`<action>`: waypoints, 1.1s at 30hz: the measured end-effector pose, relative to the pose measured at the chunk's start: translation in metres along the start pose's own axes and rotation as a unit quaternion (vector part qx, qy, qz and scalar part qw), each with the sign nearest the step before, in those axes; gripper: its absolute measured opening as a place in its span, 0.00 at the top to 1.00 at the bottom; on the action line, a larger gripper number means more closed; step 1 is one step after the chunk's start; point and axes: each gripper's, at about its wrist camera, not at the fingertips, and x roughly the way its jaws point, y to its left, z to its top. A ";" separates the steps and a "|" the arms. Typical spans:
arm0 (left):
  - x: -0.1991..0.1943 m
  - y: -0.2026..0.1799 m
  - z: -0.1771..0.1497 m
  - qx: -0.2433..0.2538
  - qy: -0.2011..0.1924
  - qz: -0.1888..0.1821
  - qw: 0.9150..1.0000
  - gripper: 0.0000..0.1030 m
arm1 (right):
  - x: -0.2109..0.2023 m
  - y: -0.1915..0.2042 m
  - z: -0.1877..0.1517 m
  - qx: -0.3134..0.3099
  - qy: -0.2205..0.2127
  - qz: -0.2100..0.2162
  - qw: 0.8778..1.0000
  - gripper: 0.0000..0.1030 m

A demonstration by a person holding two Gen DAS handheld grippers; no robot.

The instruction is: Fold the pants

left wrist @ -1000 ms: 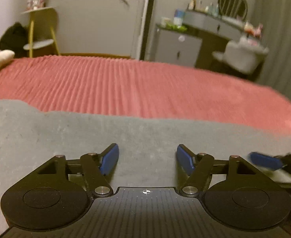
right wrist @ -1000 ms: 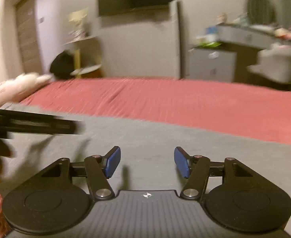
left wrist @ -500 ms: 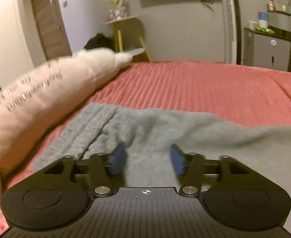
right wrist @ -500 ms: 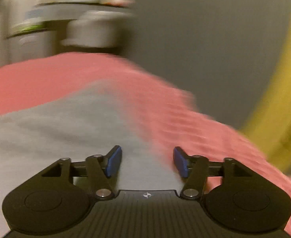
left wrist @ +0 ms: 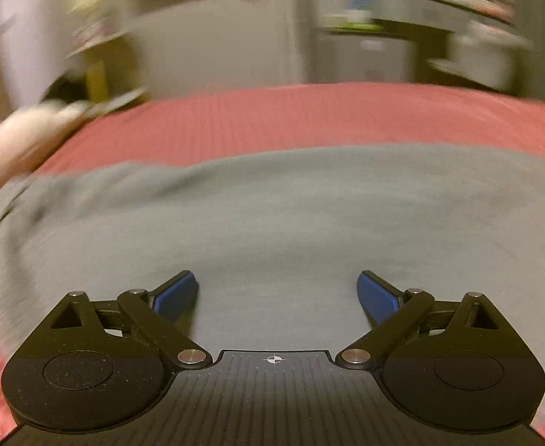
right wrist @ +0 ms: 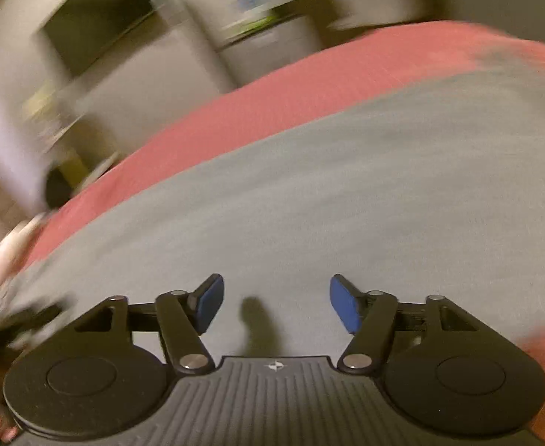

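Jaws apart, grey pants (left wrist: 272, 215), red bedspread (left wrist: 291, 115), blurred room

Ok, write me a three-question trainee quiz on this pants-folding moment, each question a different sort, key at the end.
1. True or false: the left gripper holds a fold of the grey pants.
2. Multiple choice: the pants lie on (A) a wooden floor, (B) a red ribbed bedspread, (C) a white desk.
3. Fill in: in its own wrist view, the right gripper has its blue pads standing ____ with only flat fabric below them.

Key
1. False: its jaws stand wide apart above the cloth, having just been opening, with nothing between them.
2. B.
3. Apart: the jaws have just been closing but grip nothing.
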 end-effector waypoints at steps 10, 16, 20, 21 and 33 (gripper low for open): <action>-0.008 0.056 0.004 -0.161 0.027 0.057 0.985 0.05 | -0.095 -0.100 -0.013 0.211 -0.112 -0.082 0.968 0.42; -0.020 0.024 -0.006 -0.173 0.050 -0.091 0.979 0.05 | -0.079 -0.088 -0.043 0.287 -0.136 -0.028 0.948 0.39; -0.018 0.006 -0.010 -0.111 0.048 -0.070 0.990 0.05 | -0.072 -0.107 -0.033 0.324 -0.165 -0.018 0.931 0.40; -0.018 0.006 -0.010 -0.109 0.047 -0.074 0.990 0.05 | -0.072 -0.113 -0.031 0.327 -0.173 -0.022 0.929 0.40; -0.031 -0.004 -0.017 -0.110 0.040 -0.080 0.990 0.02 | -0.048 -0.138 -0.009 0.342 -0.182 0.001 0.922 0.76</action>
